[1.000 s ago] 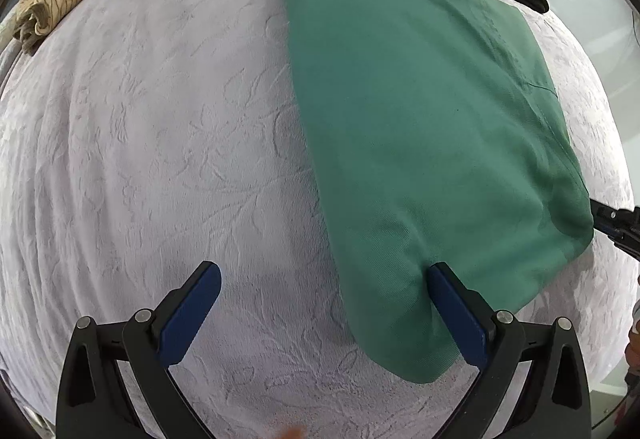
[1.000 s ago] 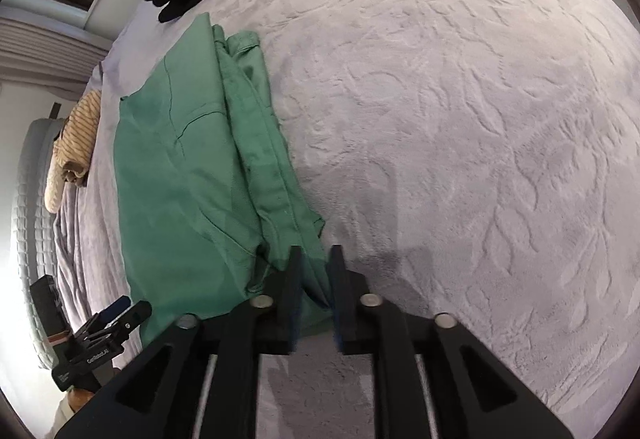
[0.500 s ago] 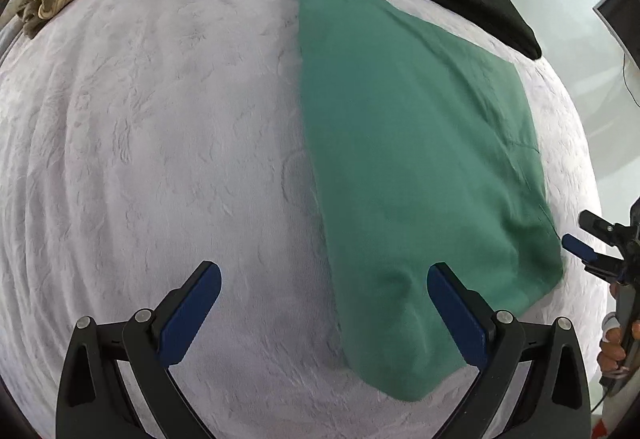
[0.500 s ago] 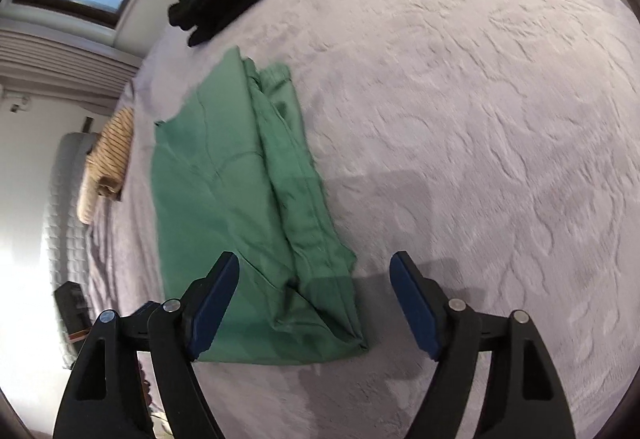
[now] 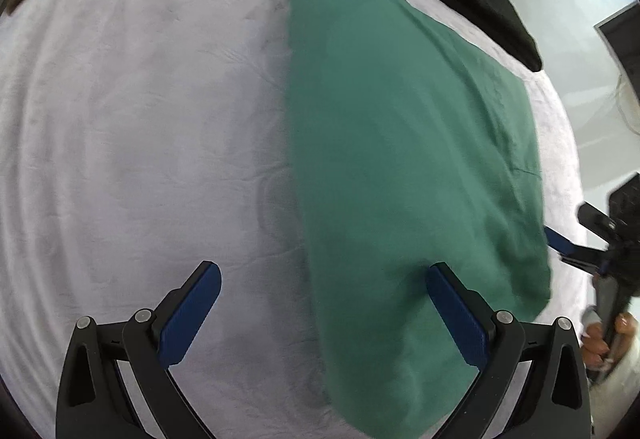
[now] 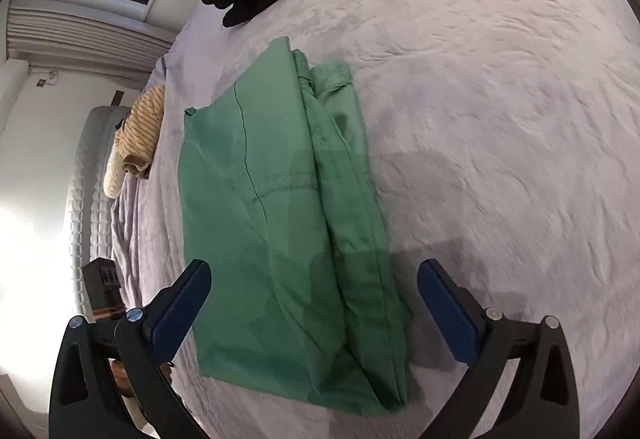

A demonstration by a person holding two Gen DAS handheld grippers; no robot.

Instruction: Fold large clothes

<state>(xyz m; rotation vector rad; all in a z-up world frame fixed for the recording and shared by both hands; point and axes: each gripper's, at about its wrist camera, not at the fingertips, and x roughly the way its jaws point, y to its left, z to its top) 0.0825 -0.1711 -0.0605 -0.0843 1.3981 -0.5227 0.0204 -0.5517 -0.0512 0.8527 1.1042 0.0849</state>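
The green garment [image 6: 288, 223] is lying folded lengthwise on the bed [image 6: 500, 119], mid-frame. The left tool [image 5: 322, 303] and right tool [image 6: 314, 299] are hovering wide open, gripping nothing. A fold seems finished; next, both tools probably need fresh grips on its near end.

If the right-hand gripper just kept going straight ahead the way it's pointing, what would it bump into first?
Most likely the folded green garment: the right gripper is open and the garment's near end lies between its fingers. Depth is unclear, so it might skim just above the cloth.
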